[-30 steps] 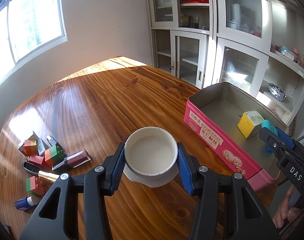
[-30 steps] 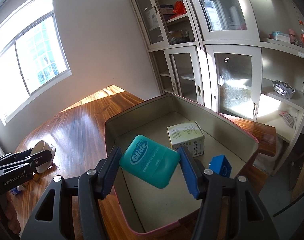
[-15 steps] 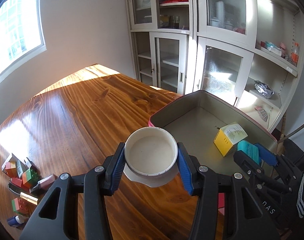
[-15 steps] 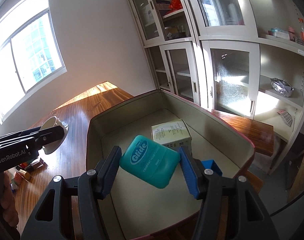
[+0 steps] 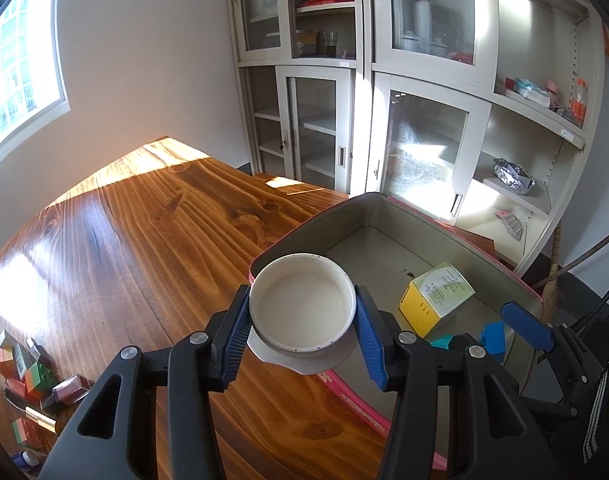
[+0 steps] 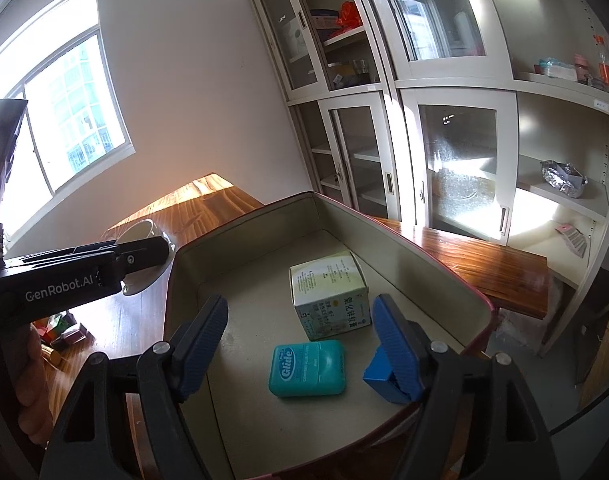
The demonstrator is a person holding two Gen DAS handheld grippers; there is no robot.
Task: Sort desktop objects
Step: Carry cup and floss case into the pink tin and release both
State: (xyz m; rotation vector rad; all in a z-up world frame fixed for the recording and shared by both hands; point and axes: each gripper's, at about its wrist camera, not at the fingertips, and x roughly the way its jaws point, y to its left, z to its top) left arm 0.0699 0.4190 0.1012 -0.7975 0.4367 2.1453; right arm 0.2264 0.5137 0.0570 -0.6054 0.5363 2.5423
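Observation:
My left gripper (image 5: 302, 334) is shut on a white round cup (image 5: 302, 306) and holds it over the near left corner of the pink tin box (image 5: 344, 208). My right gripper (image 6: 304, 344) hangs above the box with its jaws opening and nothing between the pads. The teal Glide floss case (image 6: 307, 368) lies loose on the floor of the box (image 6: 240, 220). Beside it are a small carton (image 6: 330, 294), yellow-sided in the left wrist view (image 5: 436, 300), and a blue block (image 6: 378, 376). The right gripper (image 5: 500, 334) shows at the lower right of the left wrist view.
A heap of small things (image 5: 28, 372), coloured blocks and cosmetics, lies on the wooden table (image 5: 144, 240) at the lower left. White glass-door cabinets (image 5: 384, 80) stand behind the table. A hand (image 6: 20, 380) holds the left gripper's handle (image 6: 76, 276).
The right gripper's jaws have spread and the floss case has dropped out of them onto the box floor. The left gripper has carried the cup rightward, up to the box's corner.

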